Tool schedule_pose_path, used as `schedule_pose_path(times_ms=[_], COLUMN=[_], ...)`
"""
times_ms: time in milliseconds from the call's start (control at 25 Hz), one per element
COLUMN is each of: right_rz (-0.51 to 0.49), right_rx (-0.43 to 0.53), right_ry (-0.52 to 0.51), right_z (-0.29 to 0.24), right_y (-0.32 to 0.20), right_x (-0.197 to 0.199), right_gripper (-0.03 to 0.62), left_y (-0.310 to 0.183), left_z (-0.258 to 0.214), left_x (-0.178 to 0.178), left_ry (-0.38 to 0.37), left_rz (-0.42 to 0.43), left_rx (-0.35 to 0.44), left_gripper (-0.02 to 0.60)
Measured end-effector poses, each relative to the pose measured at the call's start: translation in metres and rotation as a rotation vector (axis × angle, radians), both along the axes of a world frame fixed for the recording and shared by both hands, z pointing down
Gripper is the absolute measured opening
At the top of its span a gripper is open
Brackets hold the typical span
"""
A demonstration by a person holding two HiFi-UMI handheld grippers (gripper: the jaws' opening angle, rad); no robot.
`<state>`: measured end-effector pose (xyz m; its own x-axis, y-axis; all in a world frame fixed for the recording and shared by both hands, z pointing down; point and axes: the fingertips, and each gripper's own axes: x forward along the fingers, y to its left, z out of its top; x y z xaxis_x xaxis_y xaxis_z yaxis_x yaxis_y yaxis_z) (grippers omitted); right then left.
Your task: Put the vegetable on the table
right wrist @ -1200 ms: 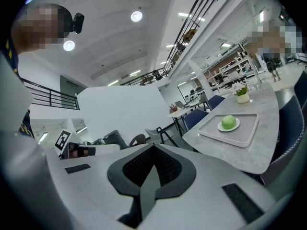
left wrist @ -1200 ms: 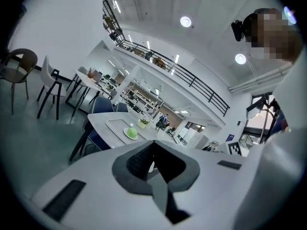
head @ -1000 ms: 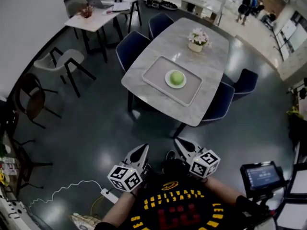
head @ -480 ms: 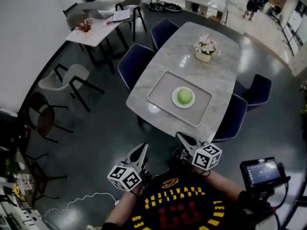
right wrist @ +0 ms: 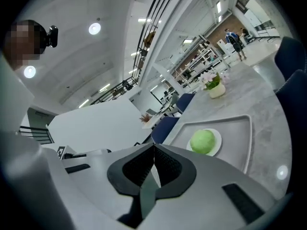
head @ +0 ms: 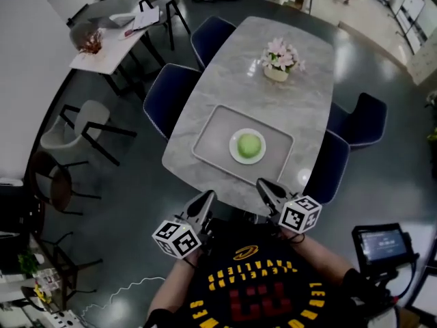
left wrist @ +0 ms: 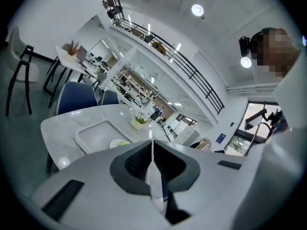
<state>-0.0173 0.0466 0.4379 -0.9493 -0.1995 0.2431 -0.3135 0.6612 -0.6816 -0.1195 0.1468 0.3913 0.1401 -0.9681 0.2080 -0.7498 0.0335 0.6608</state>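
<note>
A round green vegetable [head: 249, 144] [right wrist: 202, 141] lies on a small white plate [head: 235, 155] inside a grey tray [head: 212, 132] on the marble table [head: 232, 74]. My left gripper [head: 207, 198] hovers just short of the table's near edge, jaws shut and empty. My right gripper [head: 262, 185] sits beside it, over the near edge, also shut on nothing. In the left gripper view the tray [left wrist: 93, 134] shows with the vegetable [left wrist: 123, 143] half hidden behind the jaws.
A pot of pink flowers [head: 278, 58] stands farther along the table. Dark blue chairs [head: 162, 94] [head: 351, 123] line both sides. A second white table [head: 109, 36] and light chairs [head: 82, 125] stand to the left. A screen on a stand [head: 379, 244] is at my right.
The table has come closer and lower in the head view; both grippers now reach its near edge. Their jaws stayed shut.
</note>
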Motion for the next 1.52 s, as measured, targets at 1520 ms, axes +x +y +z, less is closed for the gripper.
schedule_pose_path(times_ms=[1520], right_rz=[0.438], right_rx=[-0.381], right_ry=[0.347], right_z=[0.193], right_y=[-0.135], right_x=[-0.001], right_gripper=[0.087], left_y=[-0.205], left_z=[0.242], left_x=[-0.058], left_ry=[0.033], left_rz=[0.609], left_rx=[-0.596], left_gripper=[0.091])
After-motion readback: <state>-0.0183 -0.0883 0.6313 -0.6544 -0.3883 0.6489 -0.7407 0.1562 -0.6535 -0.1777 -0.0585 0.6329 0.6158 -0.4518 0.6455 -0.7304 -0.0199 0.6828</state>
